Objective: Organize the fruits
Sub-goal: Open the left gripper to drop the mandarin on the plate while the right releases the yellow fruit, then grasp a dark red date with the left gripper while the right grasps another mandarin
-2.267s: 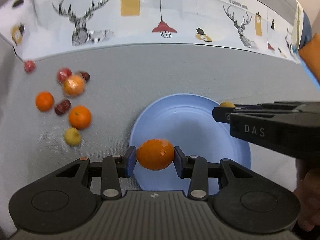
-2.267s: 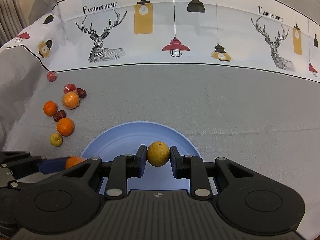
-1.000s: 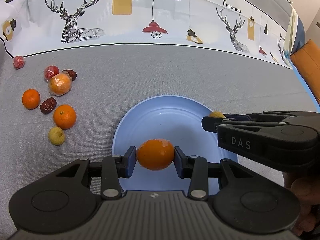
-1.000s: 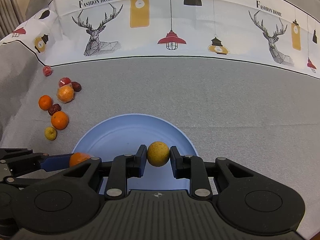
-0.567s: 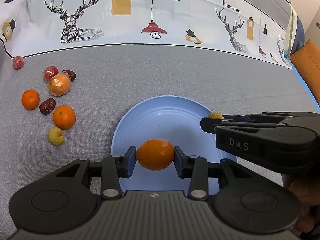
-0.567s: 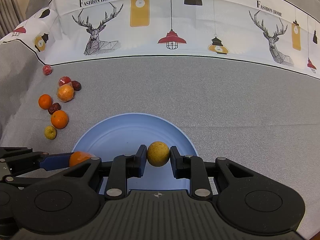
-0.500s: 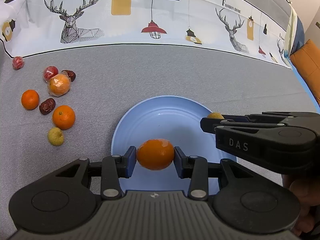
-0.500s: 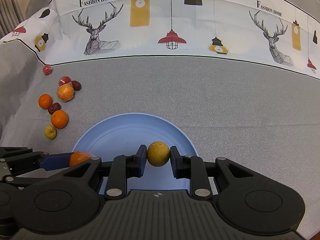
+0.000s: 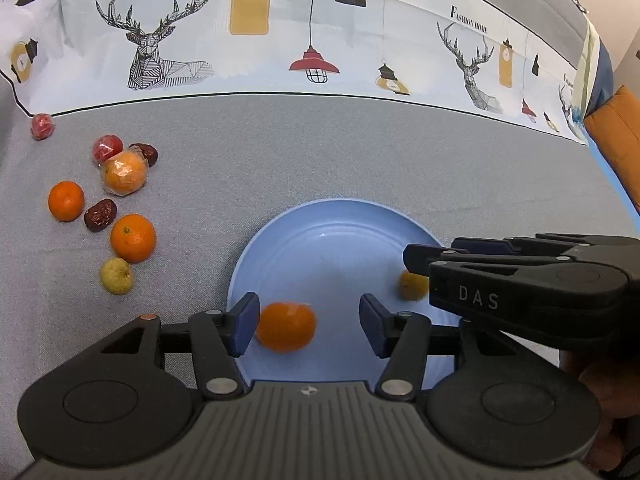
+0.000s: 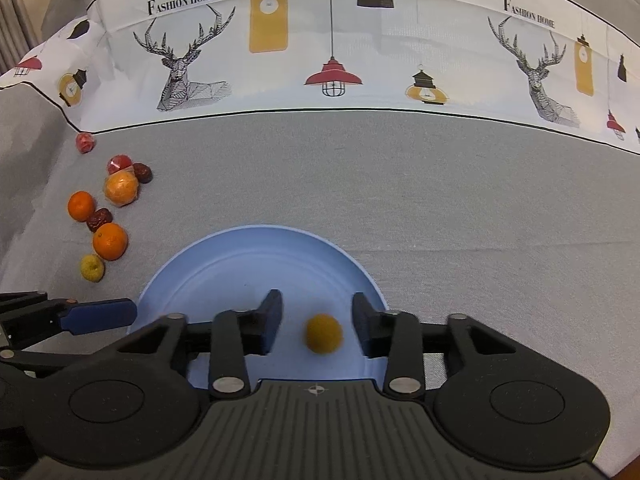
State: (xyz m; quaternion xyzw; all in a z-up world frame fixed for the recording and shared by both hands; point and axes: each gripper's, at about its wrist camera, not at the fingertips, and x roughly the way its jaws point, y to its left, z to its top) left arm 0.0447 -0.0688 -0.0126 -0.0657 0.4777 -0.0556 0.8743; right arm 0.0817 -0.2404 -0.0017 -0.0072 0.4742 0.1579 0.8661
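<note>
While both grippers' jaws were opening, the round tangerine [image 9: 285,326] sat between the left gripper [image 9: 307,323] pads, nearer its left one, on the smooth blue plate [image 9: 332,236]; the small yellow fruit [image 10: 324,333] lay untouched inside the right gripper [image 10: 317,322].

Open grey tablecloth [image 10: 460,208] beyond and right of blue plate [image 10: 256,256]; fruit cluster [image 10: 108,216] crowding left.
</note>
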